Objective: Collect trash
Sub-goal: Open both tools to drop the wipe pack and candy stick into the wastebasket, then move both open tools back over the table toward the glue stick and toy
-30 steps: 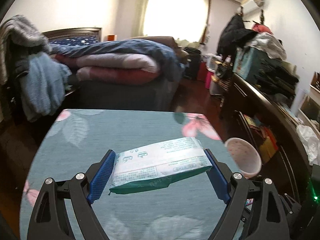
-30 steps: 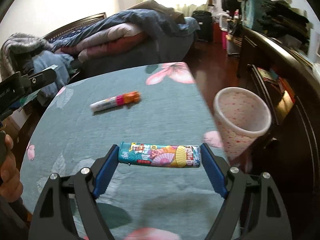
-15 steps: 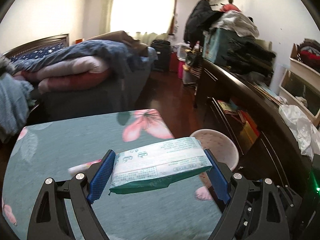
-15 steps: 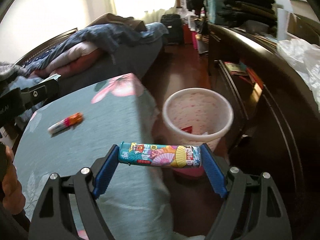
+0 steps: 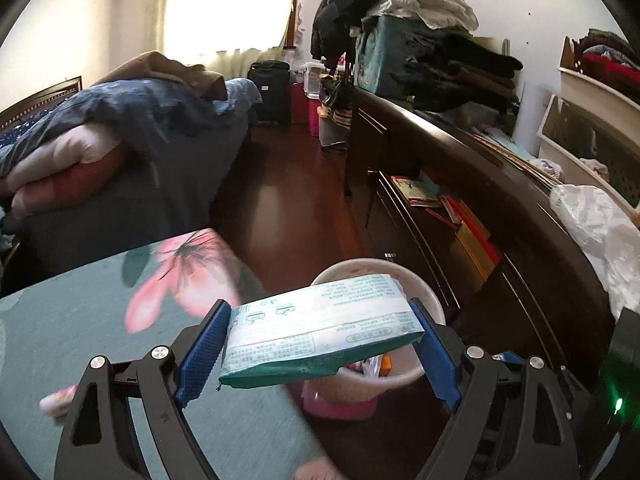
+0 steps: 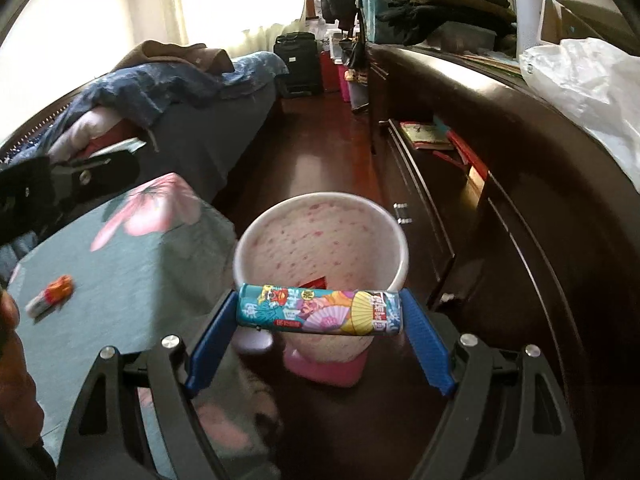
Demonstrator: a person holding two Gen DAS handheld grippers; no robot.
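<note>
Between the blue pads of the left gripper (image 5: pixel 316 344) hangs a tissue pack (image 5: pixel 318 330), white on top and teal along its lower edge, clamped end to end so its long axis runs straight across from pad to pad. It lies nearly flat, its right end a little higher than its left, with the printed face turned up. In the left wrist view it overlaps the near rim of the bin (image 5: pixel 428 300), with its left part over the edge of the table (image 5: pixel 60 320).

Across the right gripper (image 6: pixel 320 314) sits a tube (image 6: pixel 318 311), a colourful printed cylinder with fans and lettering, also held end to end between the pads, its long axis level and crosswise. It hangs in front of the bin (image 6: pixel 320 240), just at the near rim as seen from the right wrist. Both sets of jaws stand fairly wide, each closed on the full length of its item.

Both grippers tip downward, looking into the pale, pink-speckled bin, which stands on the dark wood floor beside the table corner; some litter lies inside it. In the right wrist view the left gripper (image 6: pixel 92 172) shows at the left edge above the table, and part of a hand (image 6: pixel 12 356) shows low on the left.

On the teal, flower-printed tablecloth lies a small white and orange stick (image 6: pixel 50 294), well apart from both grippers. A bed (image 5: pixel 120 140) piled with quilts stands beyond the table, and a dark cabinet (image 5: pixel 500 200) runs along the right, with a white plastic bag (image 5: pixel 600 228) on it.
</note>
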